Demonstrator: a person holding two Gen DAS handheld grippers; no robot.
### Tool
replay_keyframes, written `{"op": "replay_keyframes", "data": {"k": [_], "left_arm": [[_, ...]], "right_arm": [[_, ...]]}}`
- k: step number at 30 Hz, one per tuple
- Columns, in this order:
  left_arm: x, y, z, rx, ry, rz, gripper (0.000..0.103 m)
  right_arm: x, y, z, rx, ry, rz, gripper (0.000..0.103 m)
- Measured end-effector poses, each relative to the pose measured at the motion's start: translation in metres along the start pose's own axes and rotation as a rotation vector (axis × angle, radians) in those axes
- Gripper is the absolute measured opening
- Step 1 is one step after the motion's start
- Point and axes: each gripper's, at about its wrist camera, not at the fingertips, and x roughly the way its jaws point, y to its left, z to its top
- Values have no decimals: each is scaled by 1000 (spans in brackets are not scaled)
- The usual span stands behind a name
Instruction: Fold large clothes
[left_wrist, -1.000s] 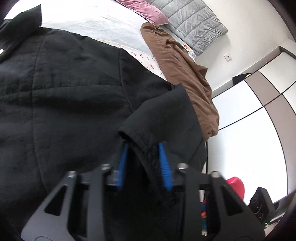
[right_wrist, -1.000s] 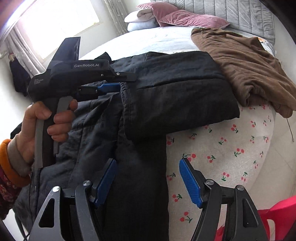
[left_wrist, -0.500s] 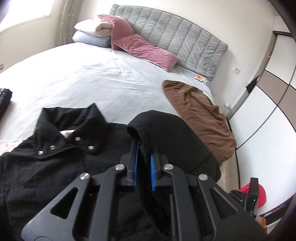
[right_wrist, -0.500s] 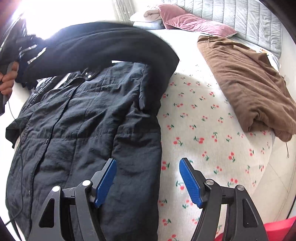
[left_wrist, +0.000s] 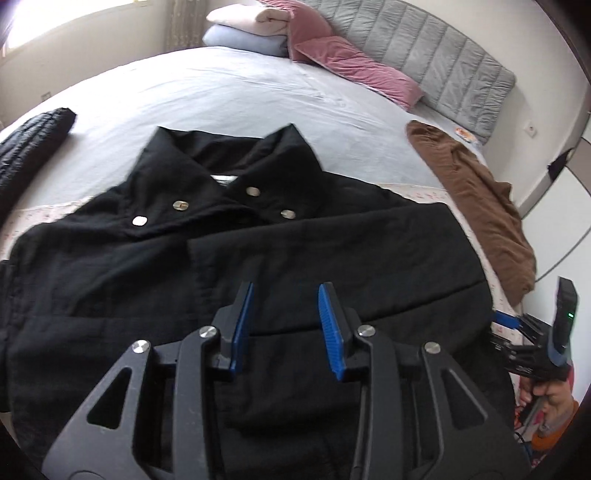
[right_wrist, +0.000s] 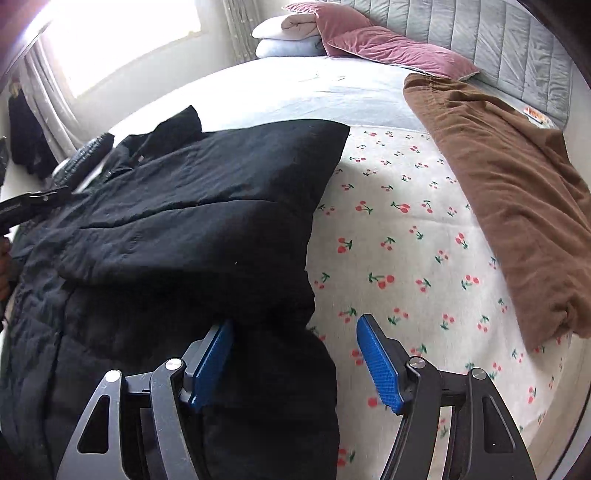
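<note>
Left gripper (left_wrist: 284, 314) hangs above the black coat (left_wrist: 258, 258), jaws just opened, apart, nothing between the pads. Right gripper (right_wrist: 295, 354) sits low at the coat's right edge (right_wrist: 207, 221); jaws have just been closing but are still apart, coat edge lies between them, not pinched. Coat lies flat on the cherry-print sheet (right_wrist: 406, 240), sleeve folded across its chest, collar away from the person. Brown garment (right_wrist: 509, 184) lies right of it, apart. Pink pillow (left_wrist: 354, 62) by the grey headboard (left_wrist: 454, 70).
</note>
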Motion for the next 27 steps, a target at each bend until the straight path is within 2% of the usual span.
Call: {"op": "replay_keyframes", "data": {"k": [2, 4, 5, 7, 8, 9, 10, 12, 14, 16, 20, 24, 27], "left_arm": [[16, -10, -11, 0, 19, -76, 39], [38, -8, -28, -2, 72, -45, 40], [49, -5, -39, -3, 85, -41, 39], [43, -6, -49, 28, 13, -45, 40], [38, -8, -50, 32, 19, -27, 40], [31, -9, -50, 23, 31, -11, 48], [21, -8, -50, 11, 44, -4, 65], [-3, -4, -51, -9, 42, -8, 76], [-28, 2, -56, -5, 33, 6, 77], [-57, 12, -64, -6, 23, 39, 84], [-115, 39, -82, -41, 3, 103, 86], [-171, 79, -105, -94, -35, 170, 87], [-210, 122, -124, -176, -59, 206, 88]], "right_arm": [[16, 5, 6, -38, 24, -25, 40], [20, 2, 8, -23, 31, -65, 44], [20, 3, 7, -12, 39, -92, 50], [18, 6, 5, 0, 52, -153, 57], [16, 7, 5, 1, 65, -177, 59], [11, 9, 5, 0, 78, -193, 60], [4, 13, 4, -9, 90, -206, 61], [-14, 22, 1, -35, 93, -223, 61], [-38, 29, -4, -42, 78, -209, 63], [-63, 39, -11, -41, 51, -179, 65], [-108, 67, -20, -22, 15, -105, 74], [-136, 96, -26, -17, 15, -12, 76], [-148, 121, -33, -38, 11, 18, 76]]}}
